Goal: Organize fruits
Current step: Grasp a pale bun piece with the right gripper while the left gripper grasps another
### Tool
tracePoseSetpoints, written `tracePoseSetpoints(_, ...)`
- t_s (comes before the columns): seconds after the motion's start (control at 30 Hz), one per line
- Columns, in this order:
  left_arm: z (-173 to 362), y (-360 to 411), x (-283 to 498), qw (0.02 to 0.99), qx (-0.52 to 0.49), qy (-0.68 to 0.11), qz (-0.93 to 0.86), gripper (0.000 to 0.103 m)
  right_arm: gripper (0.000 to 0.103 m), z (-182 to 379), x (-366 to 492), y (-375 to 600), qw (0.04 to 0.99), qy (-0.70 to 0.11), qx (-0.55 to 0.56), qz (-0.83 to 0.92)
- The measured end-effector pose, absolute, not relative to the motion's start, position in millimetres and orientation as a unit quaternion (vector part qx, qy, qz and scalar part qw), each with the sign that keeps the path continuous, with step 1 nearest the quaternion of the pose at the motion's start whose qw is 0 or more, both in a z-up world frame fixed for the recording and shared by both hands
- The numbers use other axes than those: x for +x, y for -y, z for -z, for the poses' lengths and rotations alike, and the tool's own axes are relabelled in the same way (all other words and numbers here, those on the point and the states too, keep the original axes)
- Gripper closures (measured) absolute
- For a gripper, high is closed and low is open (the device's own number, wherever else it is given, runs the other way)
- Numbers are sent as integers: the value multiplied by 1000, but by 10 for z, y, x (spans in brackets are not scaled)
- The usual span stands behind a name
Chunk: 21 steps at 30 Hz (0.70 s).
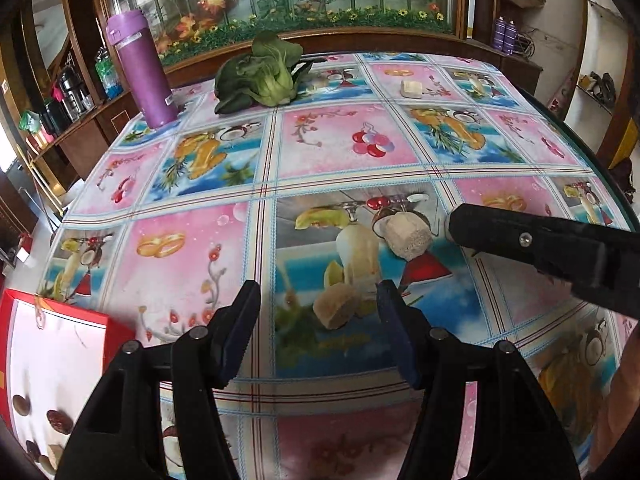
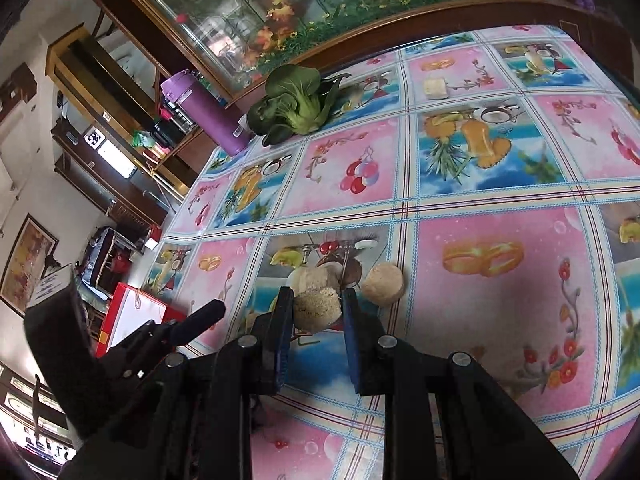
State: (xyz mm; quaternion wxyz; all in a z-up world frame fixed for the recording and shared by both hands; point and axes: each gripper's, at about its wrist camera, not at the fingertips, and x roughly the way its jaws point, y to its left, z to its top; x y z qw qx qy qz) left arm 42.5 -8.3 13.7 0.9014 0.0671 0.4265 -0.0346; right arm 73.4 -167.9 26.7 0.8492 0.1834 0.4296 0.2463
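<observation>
Right tool: blue-padded fingers straddle a tan, crumbly round piece lying on the counter; pads sit close on both sides, but whether they press it I cannot tell. Second tan piece lies just beside, to the right, apart from the fingers. Left tool: jaws spread wide, nothing between them, hovering low over the patterned cloth; one tan piece just ahead of its right finger. Red box with white inside at the near left edge, holding a few dark fruits. Far side: bok choy, purple bottle, pale cube.
</observation>
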Motion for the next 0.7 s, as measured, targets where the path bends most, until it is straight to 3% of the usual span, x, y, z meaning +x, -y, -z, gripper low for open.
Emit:
tracePoseSetpoints(0.07, -95, 87, 448, 899, 63, -432, 38, 56, 80, -270, 729, 1673, 849, -429, 184, -248)
tracePoseSetpoints(0.23, -79, 112, 457, 898, 49, -433, 54, 76, 80, -275, 719, 1638, 849, -430, 178, -252)
tracePoseSetpoints(0.7, -419, 162, 77, 930, 82, -358, -16, 76, 80, -294, 672, 1548, 855, -420, 159, -259)
